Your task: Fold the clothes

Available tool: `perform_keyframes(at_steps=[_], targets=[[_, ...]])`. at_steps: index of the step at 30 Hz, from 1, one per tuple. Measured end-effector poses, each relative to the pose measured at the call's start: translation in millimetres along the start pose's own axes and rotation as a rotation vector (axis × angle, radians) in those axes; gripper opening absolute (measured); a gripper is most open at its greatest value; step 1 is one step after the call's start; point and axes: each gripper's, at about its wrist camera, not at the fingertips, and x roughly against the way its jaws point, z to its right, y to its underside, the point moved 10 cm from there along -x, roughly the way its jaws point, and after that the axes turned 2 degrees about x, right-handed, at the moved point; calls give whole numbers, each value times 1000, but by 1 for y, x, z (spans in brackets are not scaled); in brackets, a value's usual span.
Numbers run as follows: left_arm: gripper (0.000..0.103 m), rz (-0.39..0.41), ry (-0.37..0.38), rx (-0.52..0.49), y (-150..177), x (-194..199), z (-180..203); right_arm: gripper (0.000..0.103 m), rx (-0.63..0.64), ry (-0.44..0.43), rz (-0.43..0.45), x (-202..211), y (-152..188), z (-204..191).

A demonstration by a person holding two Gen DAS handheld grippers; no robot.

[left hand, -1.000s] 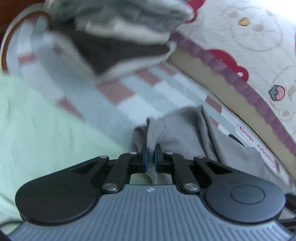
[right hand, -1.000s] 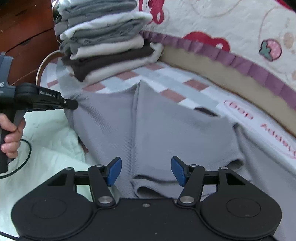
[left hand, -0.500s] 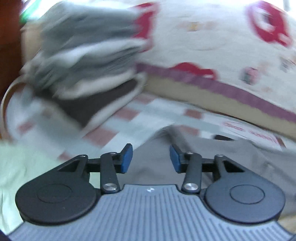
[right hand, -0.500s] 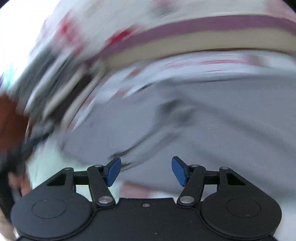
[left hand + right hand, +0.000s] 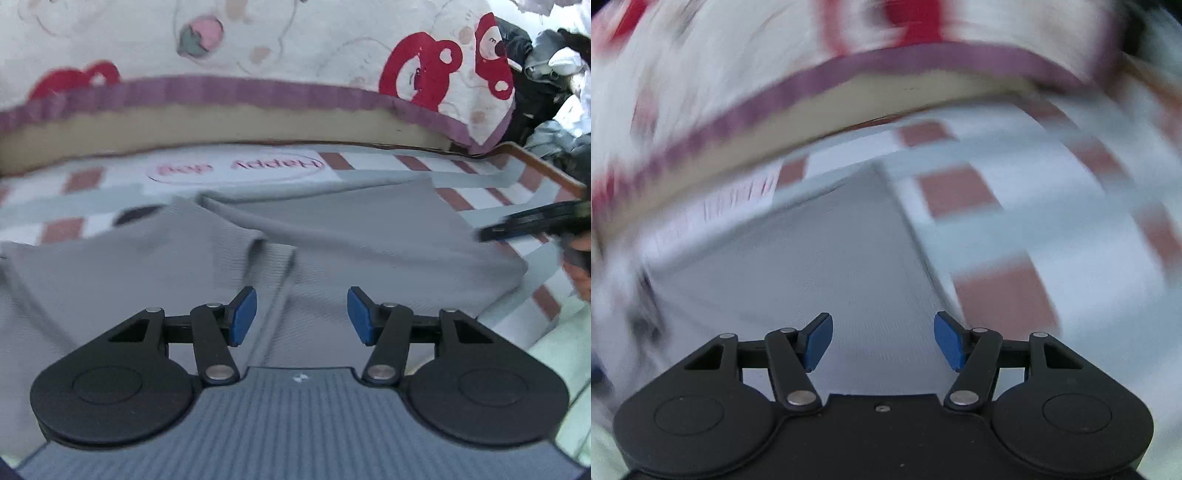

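A grey knit garment (image 5: pixel 332 236) lies spread on the checked bedsheet (image 5: pixel 461 173), with a sleeve folded across its middle. My left gripper (image 5: pixel 301 315) is open and empty, just above the garment near a fold line. My right gripper (image 5: pixel 882 339) is open and empty over the garment's right part (image 5: pixel 827 266), close to its edge. The right wrist view is blurred by motion. In the left wrist view the right gripper's tip (image 5: pixel 532 223) and a hand show at the far right.
A quilt with red bear prints and a purple border (image 5: pixel 258 92) runs along the back. A heap of dark and white clothes (image 5: pixel 546 74) sits at the far right. A pale green sheet (image 5: pixel 565 350) lies at the lower right.
My left gripper let go of the grey garment's edge, opened and swung right, away from the stack of folded clothes. My right gripper stayed open and swept right along the garment.
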Motion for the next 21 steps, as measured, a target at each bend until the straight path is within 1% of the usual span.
perform_keyframes(at_steps=[2,4,6,7,8,9,10,11,14,15,16,17,18,19,20,21], targets=[[54,-14,-10,22,-1,-11,-10,66,203,55,-11,-28,-25,-10],[54,-23,-18,42,-3,-20,-20,67,228,29,-9,-53,-49,-13],[54,-24,-14,49,-6,-25,-26,68,169,17,-9,-75,-64,-7],[54,-27,-13,44,-7,-27,-26,65,139,15,-3,-84,-70,-5],[54,-31,-14,38,-7,-30,-26,57,133,7,24,-85,-75,-4],[54,-38,-17,32,-6,-32,-27,27,128,-2,51,-86,-79,-4],[54,-45,-14,27,-5,-33,-26,11,123,-10,77,-86,-84,-4],[54,-52,-7,23,-3,-33,-25,10,116,-11,103,-86,-88,-3],[54,-82,16,14,6,-37,-19,8,88,59,156,-77,-103,12],[54,-102,19,13,10,-39,-17,3,89,98,141,-79,-104,19],[54,-120,17,13,15,-40,-14,6,94,133,122,-80,-103,27],[55,-123,15,10,18,-39,-11,11,86,156,106,-79,-101,35],[57,-120,15,4,20,-37,-9,14,35,137,101,-71,-99,40],[57,-120,17,-3,21,-35,-7,19,-15,117,97,-63,-97,45],[57,-118,19,-5,22,-34,-6,28,-69,93,96,-53,-93,49],[57,-115,25,6,23,-32,-5,53,-142,49,110,-35,-87,49]])
